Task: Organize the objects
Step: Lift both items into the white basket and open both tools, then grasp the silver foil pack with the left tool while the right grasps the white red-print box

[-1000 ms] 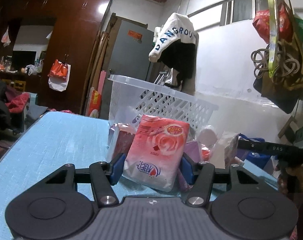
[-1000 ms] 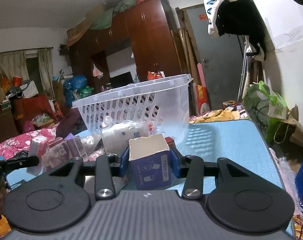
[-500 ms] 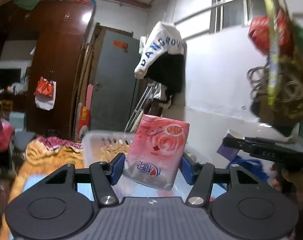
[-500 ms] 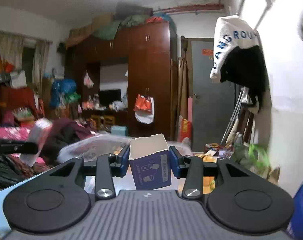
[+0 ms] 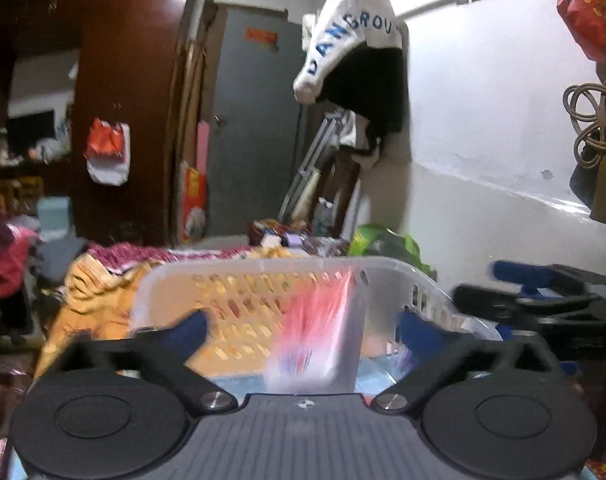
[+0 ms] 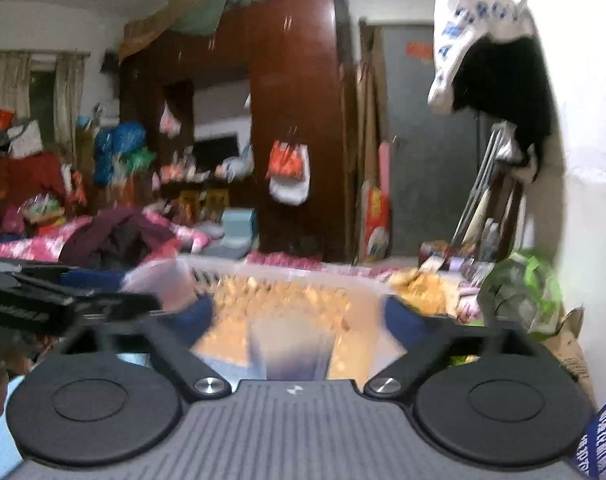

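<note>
My left gripper (image 5: 301,330) hovers over the white plastic basket (image 5: 263,266), its jaws opening wide. A pink tissue pack (image 5: 319,332) is a falling blur between them, touching neither blue pad. In the right wrist view my right gripper (image 6: 297,316) is also over the basket (image 6: 303,272) with its jaws opening. A small blue box (image 6: 291,352) drops blurred between them, free of the pads. Each gripper shows in the other's view: the right one (image 5: 543,292) at the right edge, the left one (image 6: 63,300) at the left edge.
A white and black garment (image 5: 355,60) hangs on the wall ahead. Behind the basket stand a dark wardrobe (image 5: 135,100) and a grey door (image 5: 255,120). Piled clothes (image 6: 115,232) lie to the left, and a green bag (image 6: 523,292) to the right.
Both grippers rose from the blue tabletop to above the basket. Both jaws then spread wide, letting go of the tissue pack and the blue box, which now fall.
</note>
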{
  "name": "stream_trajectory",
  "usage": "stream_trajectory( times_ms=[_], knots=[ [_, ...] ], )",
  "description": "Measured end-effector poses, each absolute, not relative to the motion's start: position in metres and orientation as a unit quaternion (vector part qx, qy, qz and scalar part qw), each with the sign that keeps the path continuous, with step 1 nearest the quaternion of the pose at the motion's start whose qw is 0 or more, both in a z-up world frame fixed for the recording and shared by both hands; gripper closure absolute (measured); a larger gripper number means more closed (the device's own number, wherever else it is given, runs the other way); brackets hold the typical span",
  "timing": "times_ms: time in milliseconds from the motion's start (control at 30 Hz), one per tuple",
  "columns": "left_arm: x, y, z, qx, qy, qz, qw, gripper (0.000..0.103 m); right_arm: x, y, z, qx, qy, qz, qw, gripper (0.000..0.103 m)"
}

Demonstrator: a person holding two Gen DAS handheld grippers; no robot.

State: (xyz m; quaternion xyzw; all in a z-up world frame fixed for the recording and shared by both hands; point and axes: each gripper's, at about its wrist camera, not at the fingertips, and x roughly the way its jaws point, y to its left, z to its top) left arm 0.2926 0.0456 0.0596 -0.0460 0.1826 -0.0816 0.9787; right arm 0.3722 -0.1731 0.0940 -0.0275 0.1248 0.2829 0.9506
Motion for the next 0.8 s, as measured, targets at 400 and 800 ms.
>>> stream_trajectory(
  times_ms=[400, 800],
  knots=[
    [0.124, -0.001, -0.017, -0.029, 0.115, -0.183, 0.976, 0.0, 0.246, -0.248, 0.001, 0.068, 0.152, 0.298, 0.94, 0.0],
    [0.13, -0.014, -0.044, -0.021, 0.149, -0.174, 0.973, 0.058, 0.228, -0.245, -0.011, 0.071, 0.164, 0.303, 0.936, 0.0]
  ],
)
